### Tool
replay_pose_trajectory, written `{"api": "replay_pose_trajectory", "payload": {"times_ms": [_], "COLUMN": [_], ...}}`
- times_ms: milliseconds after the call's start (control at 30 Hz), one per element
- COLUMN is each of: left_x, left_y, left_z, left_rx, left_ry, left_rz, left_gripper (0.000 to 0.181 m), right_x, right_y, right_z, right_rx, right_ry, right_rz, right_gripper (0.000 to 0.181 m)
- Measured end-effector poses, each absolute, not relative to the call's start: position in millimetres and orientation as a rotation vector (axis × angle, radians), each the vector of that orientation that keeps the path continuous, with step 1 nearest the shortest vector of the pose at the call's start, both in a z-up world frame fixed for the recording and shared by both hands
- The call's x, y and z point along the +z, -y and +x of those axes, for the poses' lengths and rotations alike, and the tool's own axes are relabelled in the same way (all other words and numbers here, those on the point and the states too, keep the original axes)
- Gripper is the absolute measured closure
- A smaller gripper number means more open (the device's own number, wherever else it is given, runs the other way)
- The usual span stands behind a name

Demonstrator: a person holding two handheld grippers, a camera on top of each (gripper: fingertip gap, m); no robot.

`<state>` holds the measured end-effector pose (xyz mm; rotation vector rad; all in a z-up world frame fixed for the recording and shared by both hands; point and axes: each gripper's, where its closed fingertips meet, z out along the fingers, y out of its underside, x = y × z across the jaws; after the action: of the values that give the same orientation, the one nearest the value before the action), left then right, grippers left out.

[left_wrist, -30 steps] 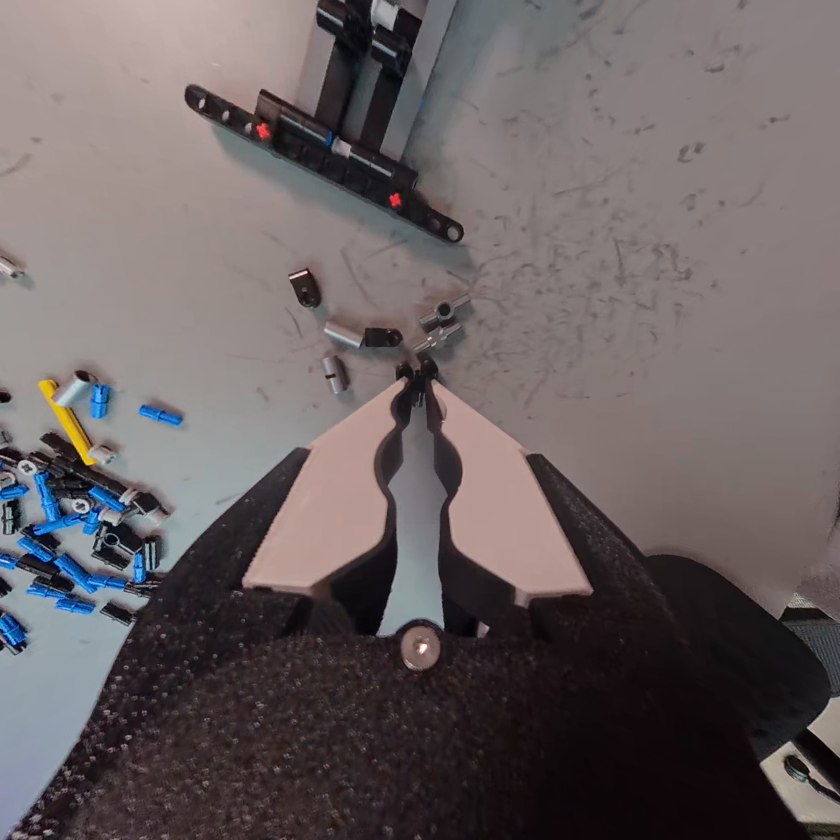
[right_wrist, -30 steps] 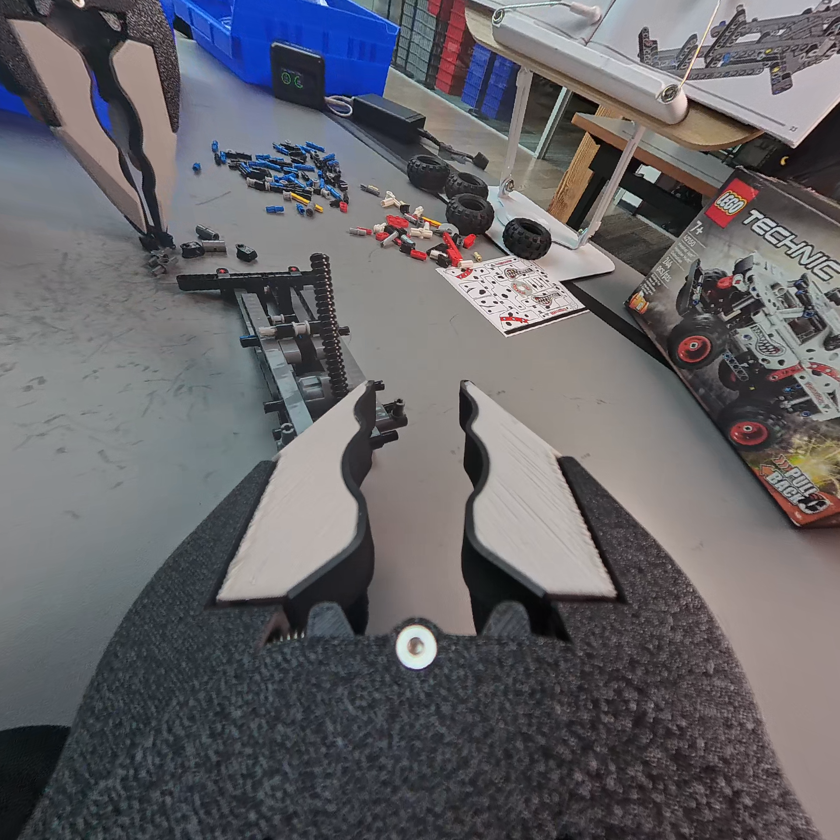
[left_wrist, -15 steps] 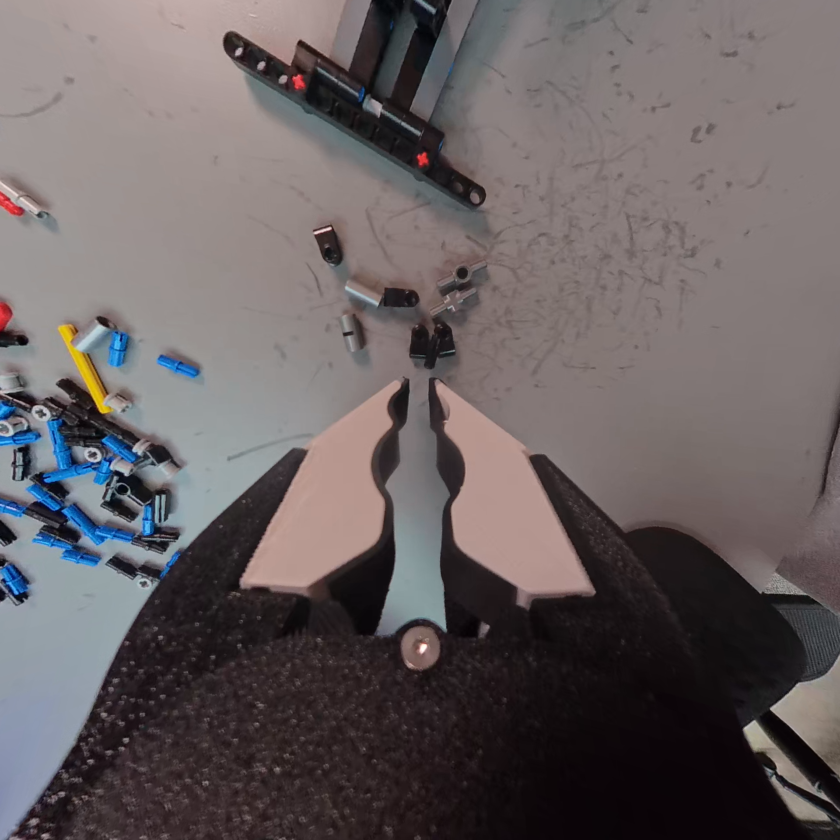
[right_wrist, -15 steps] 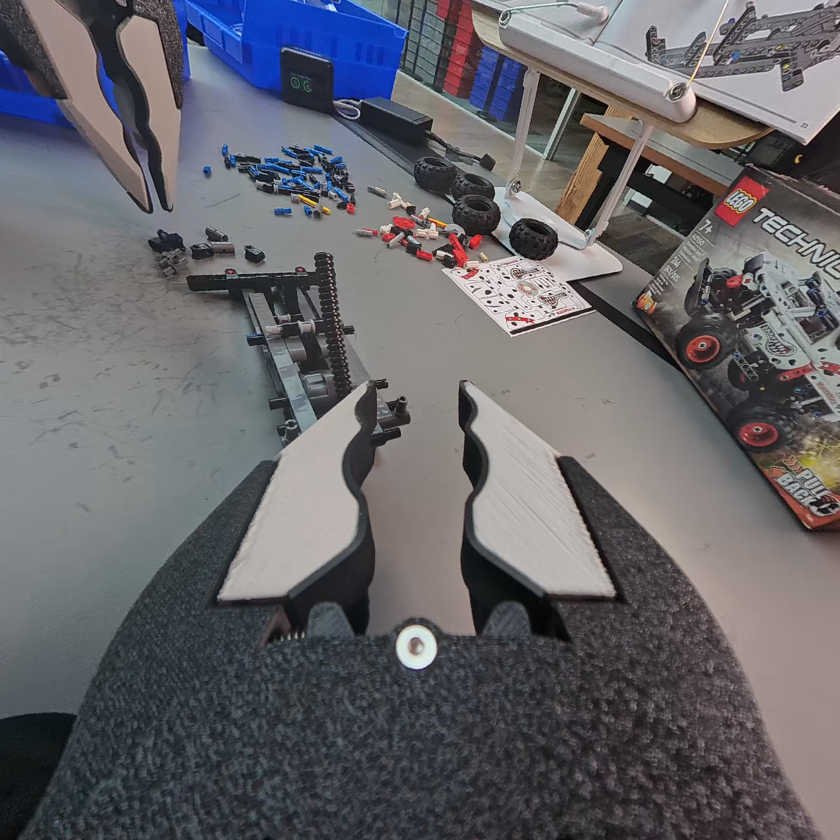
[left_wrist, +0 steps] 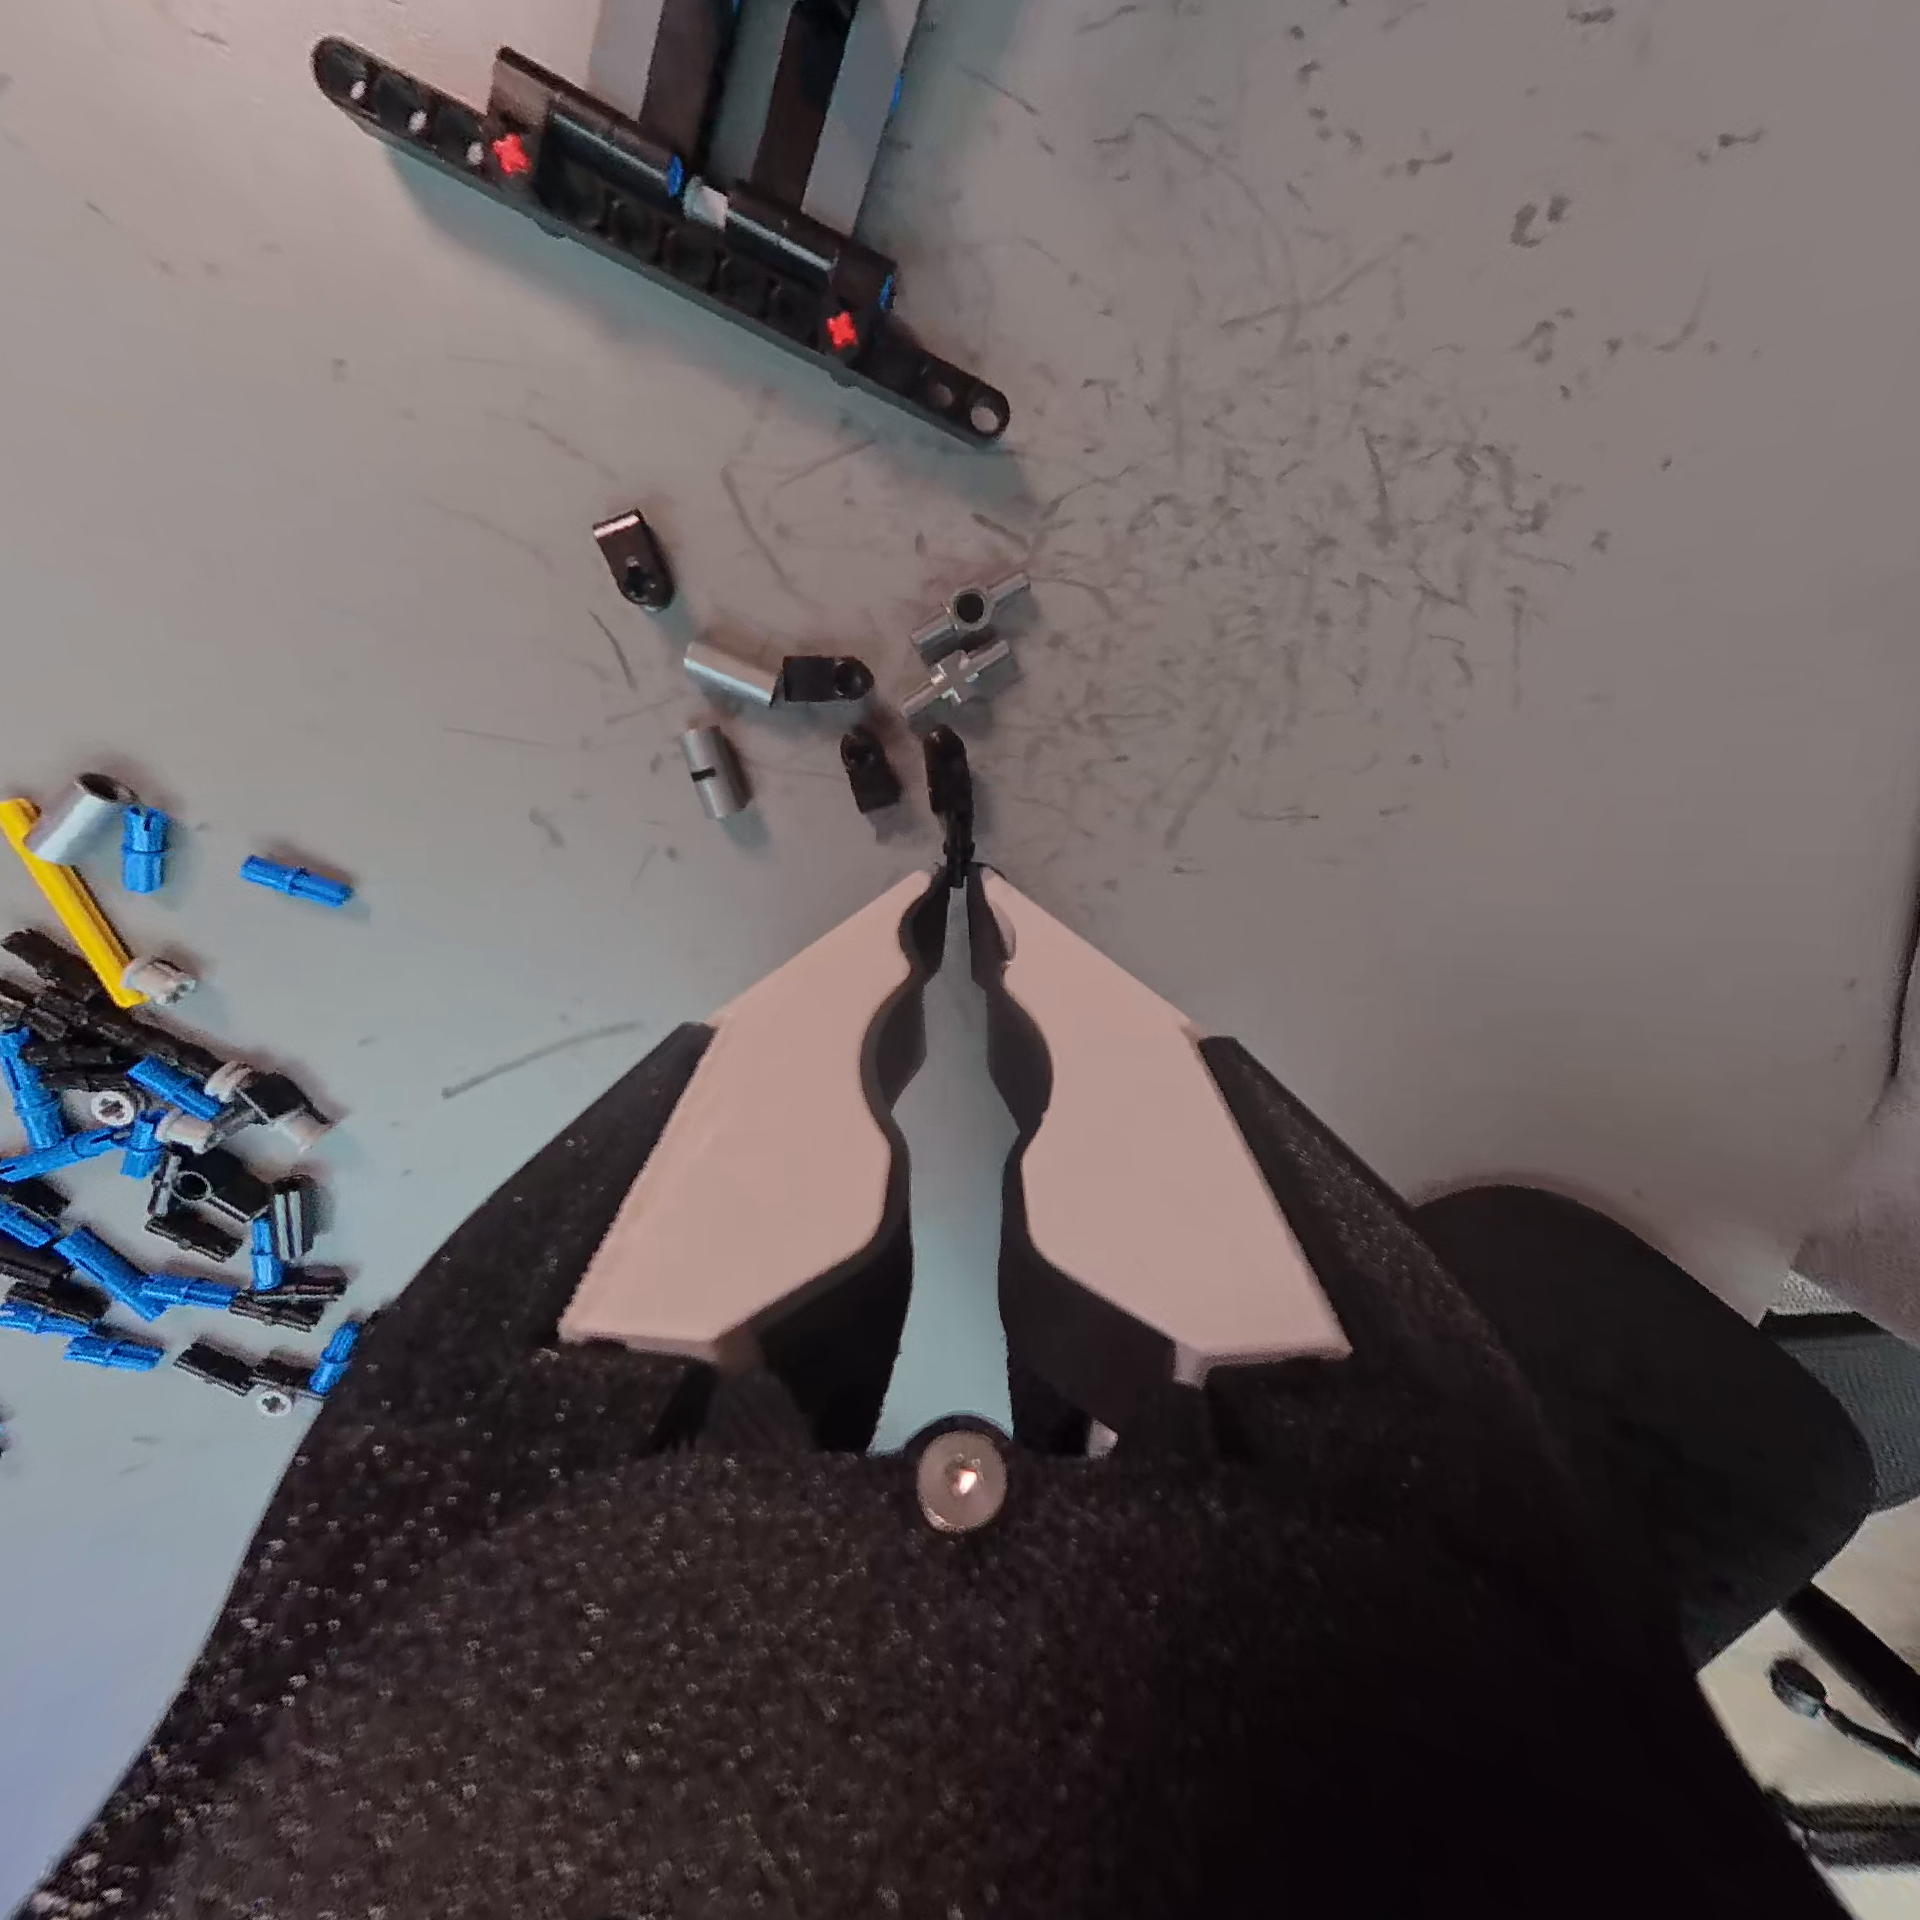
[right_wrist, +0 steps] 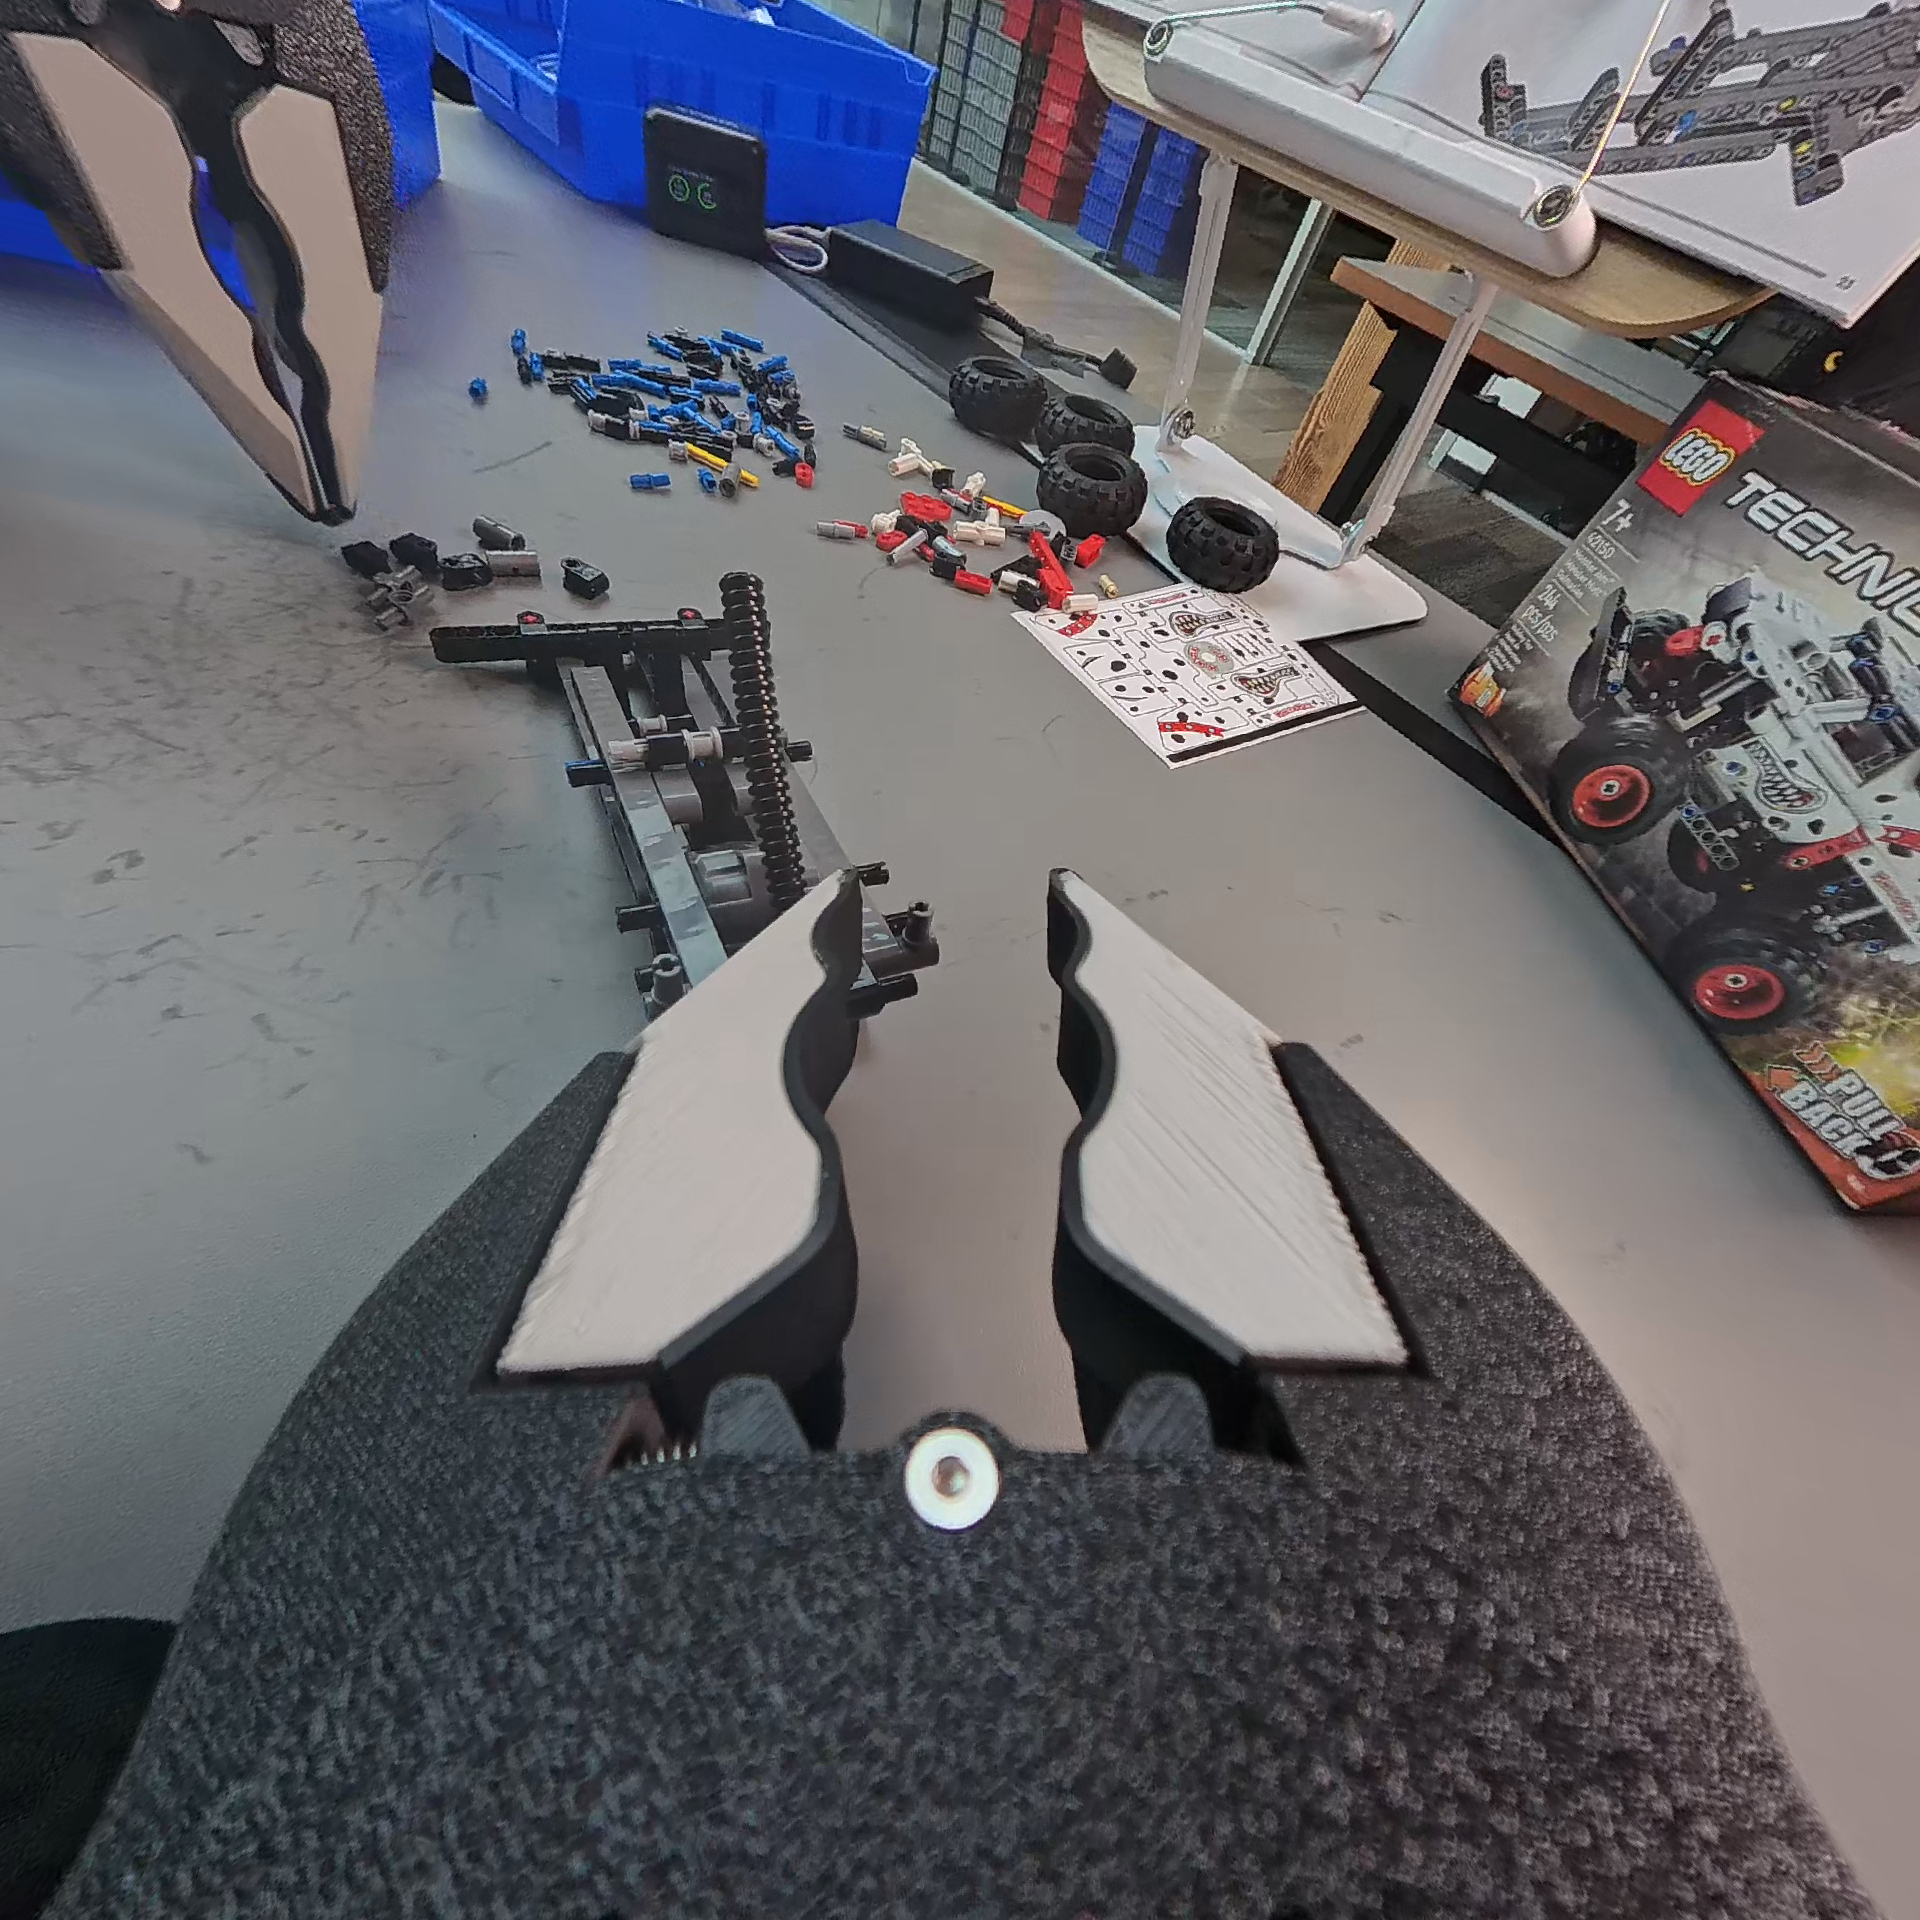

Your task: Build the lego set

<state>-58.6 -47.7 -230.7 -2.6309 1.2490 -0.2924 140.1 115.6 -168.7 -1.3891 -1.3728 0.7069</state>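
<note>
Lying at the far left of the grey table point(left_wrist: 1558, 727) is a heap of blue and black pins point(left_wrist: 125, 1174) with a yellow axle point(left_wrist: 62, 904) at its edge. Sitting right of it are loose connectors: a grey sleeve point(left_wrist: 730, 673), a black connector point(left_wrist: 869, 769) and two grey cross connectors point(left_wrist: 966, 644). The left gripper point(left_wrist: 953, 875) is pressing its tips together on a thin black pin piece point(left_wrist: 948, 790). The partly built chassis point(right_wrist: 686, 758) is lying ahead of the right gripper point(right_wrist: 951, 894), whose fingers are standing spread and empty. Farther right are four black tyres point(right_wrist: 1091, 488), a sticker sheet point(right_wrist: 1184, 675) and the set box point(right_wrist: 1745, 769).
</note>
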Motion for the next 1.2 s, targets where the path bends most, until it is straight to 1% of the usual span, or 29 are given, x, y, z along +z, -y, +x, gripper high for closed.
{"api": "replay_pose_trajectory", "payload": {"times_ms": [100, 200, 267, 367, 467, 567, 700, 833, 1100, 1200], "left_x": [-232.7, -234.9, -226.9, -194.6, -176.8, -187.8, -208.6, -220.4, -234.7, -239.8], "left_y": [59.8, 62.9, 55.6, 26.0, -0.3, -11.1, -14.9, -14.7, -13.7, -12.6], "left_z": [-61.9, -61.9, -71.4, -104.6, -168.5, -225.6, -253.9, -248.4, -246.5, -247.6], "left_rx": [-0.300, -0.309, -0.244, -0.118, 0.064, 0.120, 0.090, 0.005, 0.015, 0.028], "left_ry": [-1.298, -1.299, -1.286, -1.145, -0.983, -0.791, -0.670, -0.652, -0.662, -0.664], "left_rz": [-2.666, -2.673, -2.658, -2.634, -2.706, -2.842, -2.928, -2.958, -2.998, -3.009], "left_gripper": [0.177, 0.163, 0.161, 0.161, 0.157, 0.159, 0.164, 0.164, 0.168, 0.174], "right_x": [-168.8, -168.8, -168.9, -168.9, -168.8, -168.1, -168.0, -168.9, -169.5, -169.4], "right_y": [-115.4, -115.1, -114.8, -114.6, -114.0, -113.3, -113.6, -114.0, -113.2, -113.2], "right_z": [140.0, 140.0, 140.1, 140.0, 140.3, 141.4, 143.5, 144.0, 143.9, 143.9], "right_rx": [0.707, 0.705, 0.705, 0.705, 0.700, 0.694, 0.696, 0.704, 0.706, 0.706], "right_ry": [1.375, 1.377, 1.377, 1.377, 1.384, 1.388, 1.381, 1.379, 1.385, 1.385], "right_rz": [-1.388, -1.386, -1.386, -1.386, -1.382, -1.377, -1.381, -1.387, -1.387, -1.387], "right_gripper": [0.146, 0.147, 0.147, 0.147, 0.147, 0.147, 0.146, 0.146, 0.146, 0.146]}}
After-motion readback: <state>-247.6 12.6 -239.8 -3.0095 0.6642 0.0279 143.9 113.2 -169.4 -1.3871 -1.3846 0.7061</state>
